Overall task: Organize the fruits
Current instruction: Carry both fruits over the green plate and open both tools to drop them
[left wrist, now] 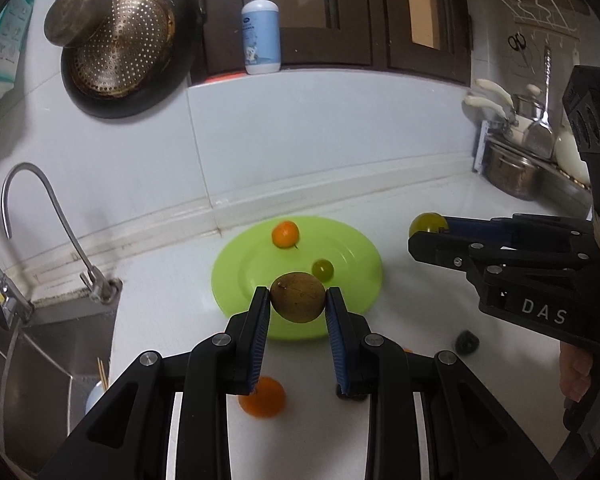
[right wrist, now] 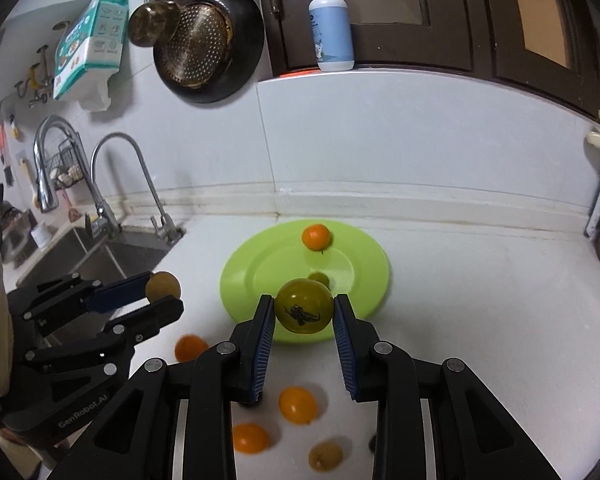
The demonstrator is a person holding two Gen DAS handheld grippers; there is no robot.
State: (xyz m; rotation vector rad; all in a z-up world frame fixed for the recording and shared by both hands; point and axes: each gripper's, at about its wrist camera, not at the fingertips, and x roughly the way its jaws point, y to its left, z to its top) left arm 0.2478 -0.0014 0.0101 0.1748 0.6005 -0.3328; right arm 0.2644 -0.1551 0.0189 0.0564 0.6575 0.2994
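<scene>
Fruit rides clamped in both tongs, brown fruit (left wrist: 297,297) in the left gripper (left wrist: 297,300), green tomato (right wrist: 304,306) in the right gripper (right wrist: 304,312), likely bound for the green plate (left wrist: 352,240) just ahead.

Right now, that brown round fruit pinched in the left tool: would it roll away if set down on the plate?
Probably. The brown fruit looks near-round and smooth, so it may roll. The green plate dips slightly inward, which might keep it there. The left tool holds it by two narrow pads, so it seems firm, not squashy.
</scene>
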